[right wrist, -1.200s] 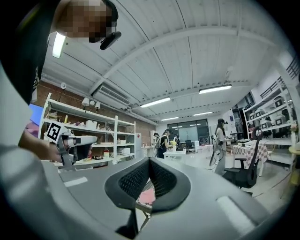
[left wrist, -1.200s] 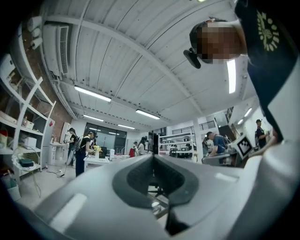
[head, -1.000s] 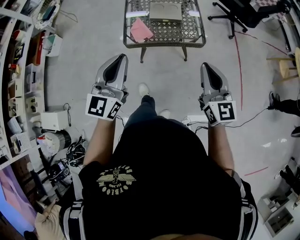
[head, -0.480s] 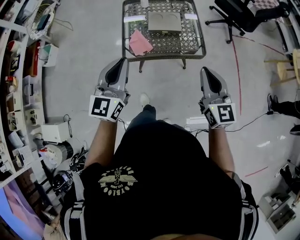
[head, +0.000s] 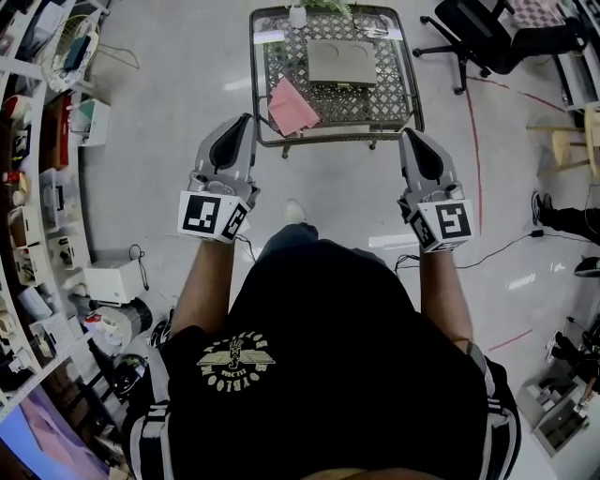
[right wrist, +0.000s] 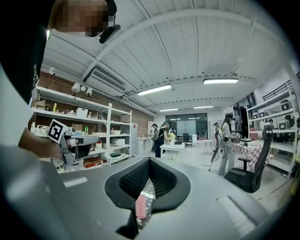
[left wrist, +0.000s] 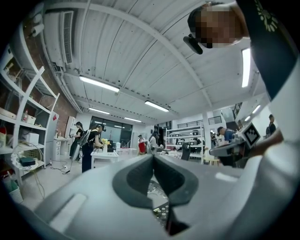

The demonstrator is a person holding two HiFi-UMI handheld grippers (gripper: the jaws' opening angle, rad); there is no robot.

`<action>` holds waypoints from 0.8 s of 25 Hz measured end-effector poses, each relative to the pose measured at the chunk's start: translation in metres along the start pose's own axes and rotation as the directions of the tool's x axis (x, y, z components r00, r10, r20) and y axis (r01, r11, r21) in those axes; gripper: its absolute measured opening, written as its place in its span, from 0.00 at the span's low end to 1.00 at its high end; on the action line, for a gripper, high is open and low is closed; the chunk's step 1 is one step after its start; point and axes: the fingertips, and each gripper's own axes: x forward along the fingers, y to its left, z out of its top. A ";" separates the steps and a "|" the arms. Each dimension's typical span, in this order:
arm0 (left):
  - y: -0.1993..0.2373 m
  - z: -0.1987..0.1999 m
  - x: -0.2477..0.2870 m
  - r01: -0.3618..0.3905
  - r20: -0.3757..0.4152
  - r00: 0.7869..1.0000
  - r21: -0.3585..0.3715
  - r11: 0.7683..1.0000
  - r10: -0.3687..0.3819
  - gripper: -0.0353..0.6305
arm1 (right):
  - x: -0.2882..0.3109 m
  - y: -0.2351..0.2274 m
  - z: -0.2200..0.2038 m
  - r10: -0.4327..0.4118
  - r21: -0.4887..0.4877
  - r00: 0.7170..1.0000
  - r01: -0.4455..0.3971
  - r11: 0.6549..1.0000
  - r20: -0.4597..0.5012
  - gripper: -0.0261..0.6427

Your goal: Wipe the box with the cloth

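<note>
A flat grey box (head: 340, 62) lies on the metal lattice table (head: 394, 94) at the top of the head view. A pink cloth (head: 291, 105) lies to its left, near the table's front edge. My left gripper (head: 248, 119) is shut and empty, its tip at the table's front left corner, just left of the cloth. On the other side my right gripper (head: 407, 134) is shut and empty too, at the front right corner. In the right gripper view the cloth (right wrist: 140, 206) shows through the slot below the closed jaw tips (right wrist: 149, 160). The left gripper view shows lattice (left wrist: 158, 201) below its closed tips (left wrist: 153, 157).
A small white pot with a plant (head: 298, 14) stands at the table's far edge. A black office chair (head: 487, 28) is at the back right. Shelves (head: 37, 141) with clutter line the left. A cable (head: 497, 239) runs across the floor at right. People stand far off (right wrist: 164, 136).
The person has walked forward. The table has come closer, and both grippers now reach its front edge. Both stayed shut.
</note>
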 end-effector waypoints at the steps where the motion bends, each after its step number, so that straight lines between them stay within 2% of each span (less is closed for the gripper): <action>1: 0.011 0.000 0.005 0.000 0.001 1.000 -0.004 1.000 0.000 0.05 | 0.010 0.001 0.002 -0.005 0.002 1.000 0.005 1.000 -0.002 0.05; 9: 0.066 -0.004 0.038 0.050 -0.017 0.999 -0.003 0.999 -0.050 0.05 | 0.065 0.007 0.015 -0.056 -0.021 0.998 0.056 0.998 -0.001 0.05; 20: 0.073 -0.028 0.085 0.057 -0.057 0.997 -0.034 0.998 -0.059 0.05 | 0.095 -0.036 0.011 -0.090 0.029 0.995 0.091 0.995 -0.029 0.05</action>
